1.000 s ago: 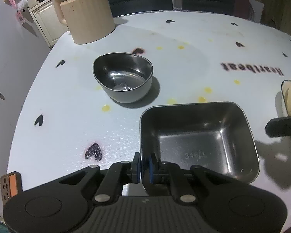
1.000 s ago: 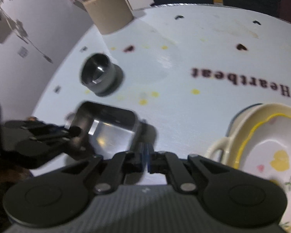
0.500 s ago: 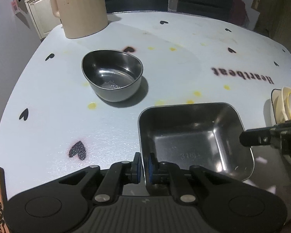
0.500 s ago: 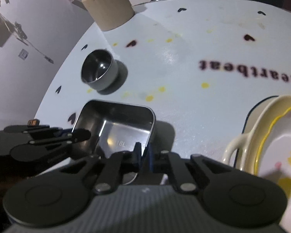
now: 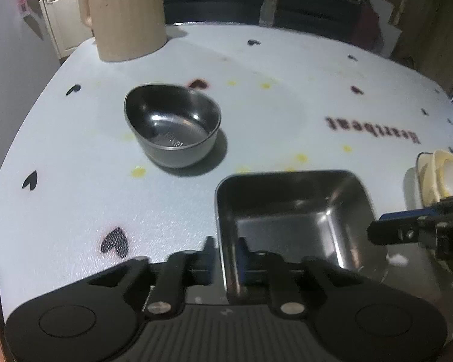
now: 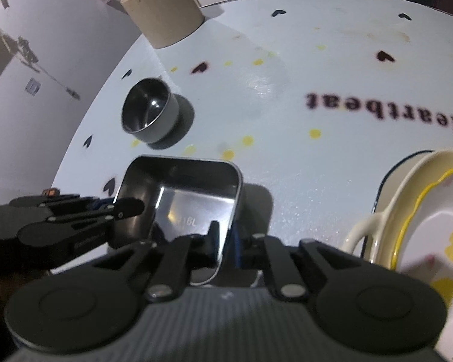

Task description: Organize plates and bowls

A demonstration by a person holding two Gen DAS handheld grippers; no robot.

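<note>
Left to right. A beige jug (image 5: 126,18) stood at the desk's (image 5: 287,69) far left corner; nearer me sat the round steel bowl (image 5: 172,126), alone and not yet stacked. My left tongs (image 5: 226,250) straddled the near-left wall of the square steel tray (image 5: 290,211), jaws opening, pads apparently off the rim. My right tongs (image 6: 225,236) straddled the opposite wall likewise, jaws opening. The tray seemed to rest on the desk. At far right, cream ceramic dishes (image 6: 422,211) lay nested, seemingly sorted already. I judged the steel pieces still ungrouped. Open desk lay between tray and bowl; the near and left desk edges were close.
</note>
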